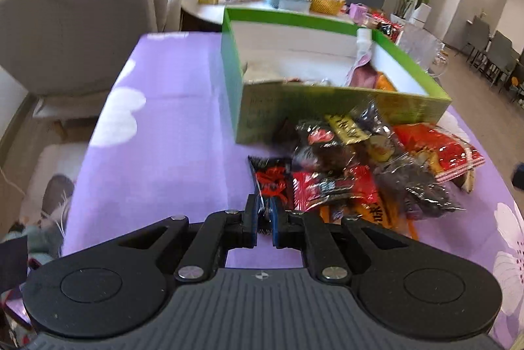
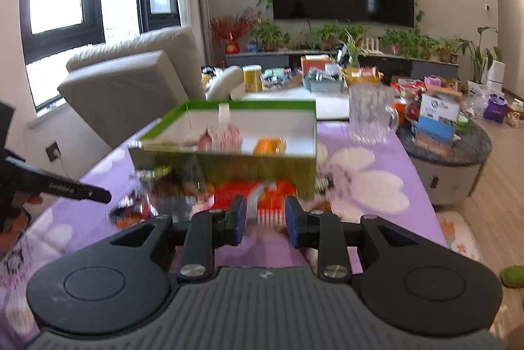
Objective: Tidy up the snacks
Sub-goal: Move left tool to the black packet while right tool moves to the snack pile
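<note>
A pile of snack packets lies on the purple cloth in front of a green box. Inside the box are a pink packet and an orange one. My left gripper is shut on the lower edge of a black-and-red packet at the pile's left end. In the right wrist view, my right gripper stands open low over the cloth before the green box. The striped edge of a red packet lies between its fingers, not pressed. One black finger of the left gripper shows at the left.
The purple flowered tablecloth has bare room left of the box. A clear glass jug stands behind the box on the right. A beige sofa is beyond the table's left edge. A cluttered round side table is at the right.
</note>
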A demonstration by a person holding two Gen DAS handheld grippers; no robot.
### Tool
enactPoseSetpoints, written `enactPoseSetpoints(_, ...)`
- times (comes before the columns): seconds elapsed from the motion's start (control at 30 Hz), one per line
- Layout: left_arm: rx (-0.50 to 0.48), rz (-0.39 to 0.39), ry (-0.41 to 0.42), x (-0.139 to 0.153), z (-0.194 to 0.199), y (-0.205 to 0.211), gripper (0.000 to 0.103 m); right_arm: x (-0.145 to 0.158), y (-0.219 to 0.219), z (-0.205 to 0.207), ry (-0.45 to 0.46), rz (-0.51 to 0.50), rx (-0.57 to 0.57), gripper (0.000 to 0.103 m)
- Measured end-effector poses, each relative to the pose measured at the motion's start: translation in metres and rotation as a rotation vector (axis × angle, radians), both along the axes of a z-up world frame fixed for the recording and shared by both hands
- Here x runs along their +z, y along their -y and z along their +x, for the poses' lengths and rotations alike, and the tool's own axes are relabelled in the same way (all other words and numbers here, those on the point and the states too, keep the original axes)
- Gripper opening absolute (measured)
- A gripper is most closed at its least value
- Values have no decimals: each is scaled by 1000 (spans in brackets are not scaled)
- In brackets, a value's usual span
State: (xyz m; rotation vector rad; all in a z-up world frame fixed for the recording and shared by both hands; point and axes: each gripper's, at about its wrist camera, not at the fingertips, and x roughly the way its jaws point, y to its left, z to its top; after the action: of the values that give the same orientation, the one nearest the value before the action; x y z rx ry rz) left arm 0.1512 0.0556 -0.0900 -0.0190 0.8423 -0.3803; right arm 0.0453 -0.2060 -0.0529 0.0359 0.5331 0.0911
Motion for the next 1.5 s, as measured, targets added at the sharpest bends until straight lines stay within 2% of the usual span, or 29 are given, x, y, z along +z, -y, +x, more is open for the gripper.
enactPoseSetpoints(0.17, -8, -34, 11, 1, 1, 2, 9, -6, 1, -6, -21, -15, -12, 28)
enactPoseSetpoints(0.37, 1, 58, 72, 1, -6, 11, 11, -10, -6, -9, -13, -6, 9, 28)
enactPoseSetpoints(0.57, -9, 113, 203, 8, -29, 15, 11, -19, -19, -11, -22, -39, 54, 28)
enactPoseSetpoints(0.67, -29, 54, 227, 15, -37, 12, 11, -21, -21, -10, -33, -32, 64, 28)
enactPoseSetpoints(0.73, -8, 1, 230, 20, -42, 8, 11, -22, -24, -10, -33, -32, 68, 28)
enactPoseSetpoints(0.87, 8, -11, 256, 26, -49, 11, 11, -18, -28, -12, -13, -34, 74, 28)
enactPoseSetpoints(0.97, 34, 34, 255, 28, -48, 16, 11, -16, -30, -12, -3, -32, 79, 28)
enactPoseSetpoints(1.07, -5, -55, 261, 31, -52, 10, 11, -16, -31, -13, 0, -33, 78, 28)
enactPoseSetpoints(1.13, -10, -73, 277, 33, -55, 8, 11, -16, -31, -14, 1, -34, 76, 28)
enactPoseSetpoints(1.33, 28, 3, 319, 34, -56, 11, 9, -13, -28, -14, 15, -29, 59, 28)
enactPoseSetpoints(1.5, 11, 54, 298, 25, -50, 14, 7, -13, -27, -14, 19, -32, 53, 28)
